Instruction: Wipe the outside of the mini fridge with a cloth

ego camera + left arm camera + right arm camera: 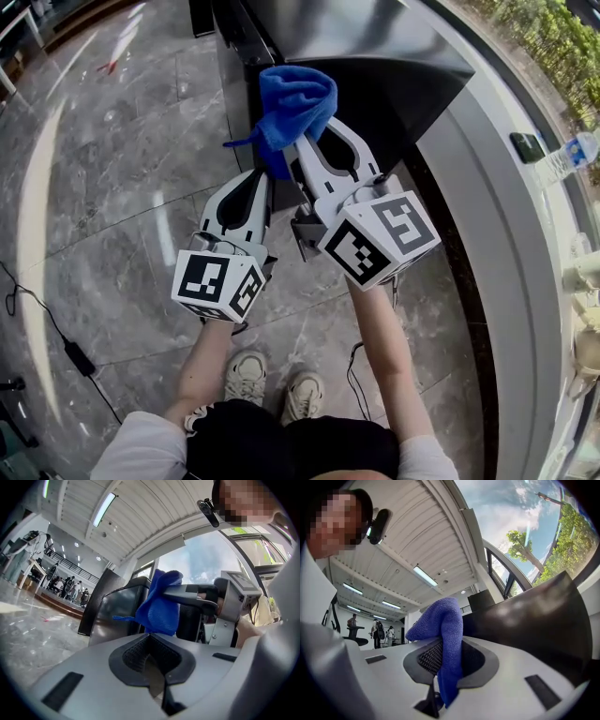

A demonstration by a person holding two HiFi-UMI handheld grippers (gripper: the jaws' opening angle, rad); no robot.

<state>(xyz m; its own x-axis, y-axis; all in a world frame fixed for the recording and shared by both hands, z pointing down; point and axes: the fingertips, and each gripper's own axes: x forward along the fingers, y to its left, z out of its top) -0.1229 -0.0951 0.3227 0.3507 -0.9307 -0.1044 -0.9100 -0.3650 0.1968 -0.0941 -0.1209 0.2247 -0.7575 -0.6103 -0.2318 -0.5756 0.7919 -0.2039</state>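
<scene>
The mini fridge (375,56) is a dark, glossy box at the top of the head view. My right gripper (304,139) is shut on a blue cloth (295,103), which is bunched over its tips at the fridge's near front corner. In the right gripper view the cloth (445,630) hangs pinched between the pads of my right gripper (443,644), with the fridge's dark side (534,611) just to the right. My left gripper (262,178) is shut and empty, low and left of the cloth. From my left gripper (149,637) the cloth (161,604) and fridge (112,611) lie ahead.
A white ledge (487,187) runs along the right, with a water bottle (567,157) and a small dark device (527,147) on it. A cable with a power brick (75,356) lies on the marble floor at the left. The person's shoes (272,384) stand below the grippers.
</scene>
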